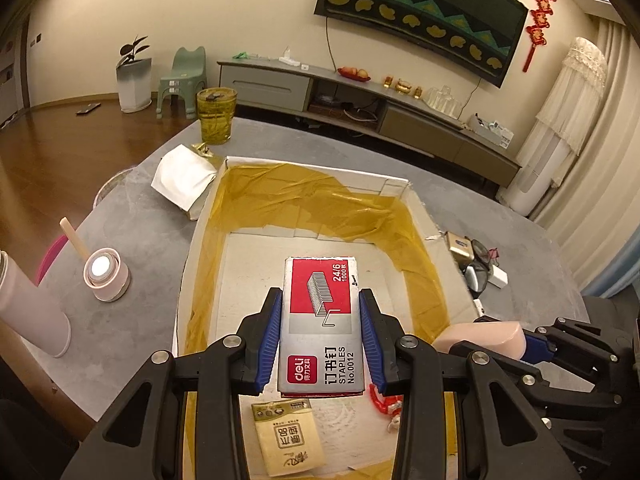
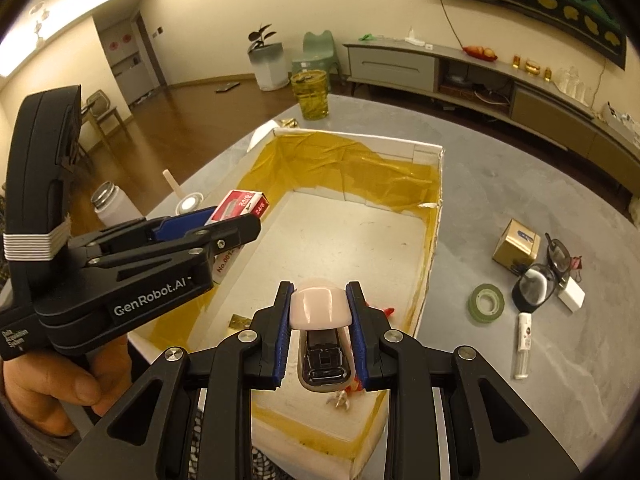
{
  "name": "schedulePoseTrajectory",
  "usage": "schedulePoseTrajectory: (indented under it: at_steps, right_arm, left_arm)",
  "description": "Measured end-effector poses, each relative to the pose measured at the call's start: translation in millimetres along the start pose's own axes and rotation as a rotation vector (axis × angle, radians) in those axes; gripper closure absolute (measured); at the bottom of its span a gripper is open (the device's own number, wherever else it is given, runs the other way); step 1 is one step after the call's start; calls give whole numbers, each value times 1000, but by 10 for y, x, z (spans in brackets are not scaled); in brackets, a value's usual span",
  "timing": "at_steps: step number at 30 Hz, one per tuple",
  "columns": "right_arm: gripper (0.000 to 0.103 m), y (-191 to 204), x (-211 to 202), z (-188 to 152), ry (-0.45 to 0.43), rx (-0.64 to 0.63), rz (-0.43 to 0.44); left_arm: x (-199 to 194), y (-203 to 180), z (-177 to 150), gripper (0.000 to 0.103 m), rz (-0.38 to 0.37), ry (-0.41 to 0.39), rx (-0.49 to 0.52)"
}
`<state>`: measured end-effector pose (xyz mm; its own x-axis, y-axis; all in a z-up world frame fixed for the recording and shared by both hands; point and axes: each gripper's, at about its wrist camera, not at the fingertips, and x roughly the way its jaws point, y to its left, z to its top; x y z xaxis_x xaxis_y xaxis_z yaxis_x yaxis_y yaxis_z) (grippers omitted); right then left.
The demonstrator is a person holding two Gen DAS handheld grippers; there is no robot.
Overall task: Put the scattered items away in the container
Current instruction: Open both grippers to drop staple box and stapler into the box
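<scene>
You are at the deposit step: both tools are loaded and poised above the cardboard box [image 1: 202,240], the open container lined with yellow tape.

Your left gripper [image 1: 320,332] is clamped across the width of a box of staples [image 1: 320,312] (red and silver, marked 24/6). Its blue pads [image 1: 272,336] press flat on the two long sides, so the jaws stand only as wide as the box. The staple box hangs over the near-centre of the container floor, clear of it.

Your right gripper [image 2: 320,316] is clamped on a pink stapler [image 2: 320,308], jaws narrowed onto its body with the metal base facing the camera. It hangs over the near right part of the container, just inside the near wall.

Already lying in the container: a beige packet [image 1: 286,436] at the near end and a red clip [image 1: 378,400] to its right.

Next move, as judged: lower each tool toward a bare patch of floor, then widen the jaws to release. Keep the staple box far of the beige packet (stacking risks a tilt).

Items left on the grey table [image 2: 520,160], right of the container: a gold box [image 2: 516,244], a green tape roll [image 2: 486,303], eyeglasses [image 2: 558,256] and a white tube [image 2: 523,344].
</scene>
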<state>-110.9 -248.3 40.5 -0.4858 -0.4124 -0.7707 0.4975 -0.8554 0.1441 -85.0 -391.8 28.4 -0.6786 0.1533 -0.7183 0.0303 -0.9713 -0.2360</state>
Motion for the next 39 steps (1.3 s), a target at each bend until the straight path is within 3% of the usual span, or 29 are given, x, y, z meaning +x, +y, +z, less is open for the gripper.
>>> schedulePoseTrajectory:
  at_steps: [11, 18, 20, 22, 30, 39]
  right_arm:
    - [75, -164, 428, 276, 73, 21, 4]
    - [74, -278, 540, 384, 67, 48, -1]
    - [73, -326, 531, 375, 58, 63, -3]
    - [73, -390, 514, 342, 55, 86, 0]
    - [74, -595, 159, 75, -27, 144, -36]
    - [74, -637, 76, -61, -25, 135, -95]
  left_arm:
    - [340, 47, 192, 64, 27, 90, 28]
    - [458, 77, 274, 63, 35, 113, 40]
    - [464, 98, 262, 56, 35, 113, 42]
    - [448, 109, 252, 52, 39, 105, 43]
    - [143, 253, 147, 51, 122, 2, 50]
    - [-135, 446, -163, 51, 265, -68, 69]
